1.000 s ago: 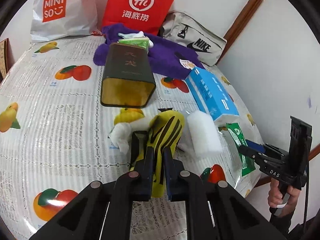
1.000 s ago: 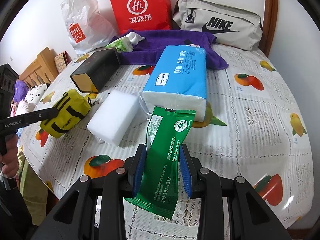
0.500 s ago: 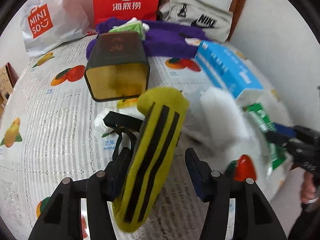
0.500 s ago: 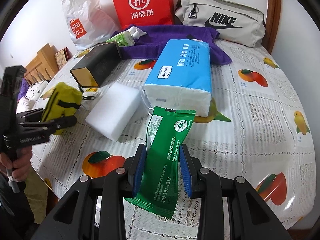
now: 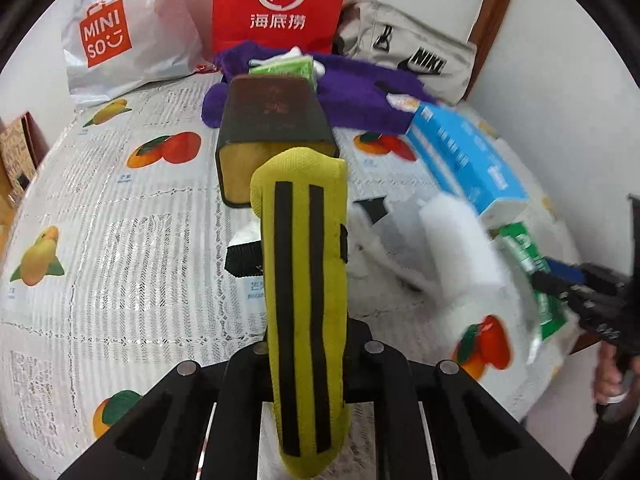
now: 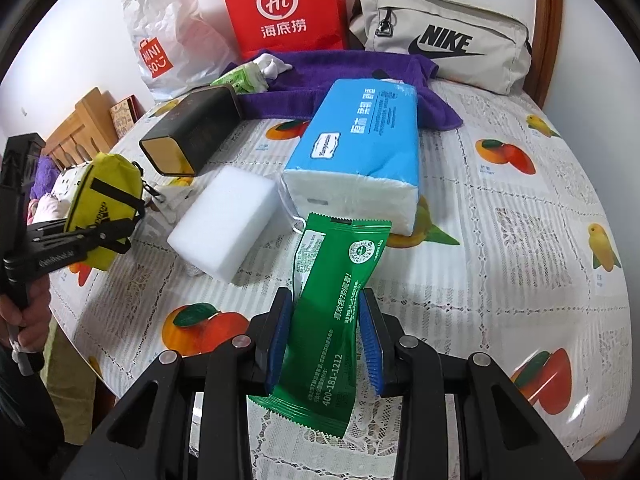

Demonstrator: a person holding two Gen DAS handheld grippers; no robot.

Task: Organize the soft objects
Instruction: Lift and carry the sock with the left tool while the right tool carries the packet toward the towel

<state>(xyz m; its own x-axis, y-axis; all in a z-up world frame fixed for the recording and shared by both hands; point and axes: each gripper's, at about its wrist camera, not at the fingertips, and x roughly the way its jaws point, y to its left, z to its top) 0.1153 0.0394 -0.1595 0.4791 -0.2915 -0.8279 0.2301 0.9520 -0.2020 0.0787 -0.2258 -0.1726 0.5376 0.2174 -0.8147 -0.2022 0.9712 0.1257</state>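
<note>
My left gripper (image 5: 308, 344) is shut on a yellow pouch with black stripes (image 5: 306, 280), held upright above the table; it also shows at the left of the right wrist view (image 6: 100, 200). My right gripper (image 6: 326, 316) is shut on a green foil packet (image 6: 336, 320), held near the table's front edge. A white sponge block (image 6: 226, 222) lies between the two grippers, next to a blue tissue pack (image 6: 360, 144). A purple towel (image 6: 344, 80) lies at the back, with a small green tissue pack (image 6: 240, 80) on it.
A dark open tin box (image 5: 274, 132) lies on its side mid-table. A white Miniso bag (image 5: 120, 36), a red paper bag (image 5: 280, 4) and a grey Nike bag (image 6: 440, 36) stand along the back wall. The fruit-print tablecloth (image 6: 520, 220) covers the table.
My left gripper opened briefly, then shut again on the yellow pouch, lifted it off the table and turned it upright. My right gripper has kept still with the green packet.
</note>
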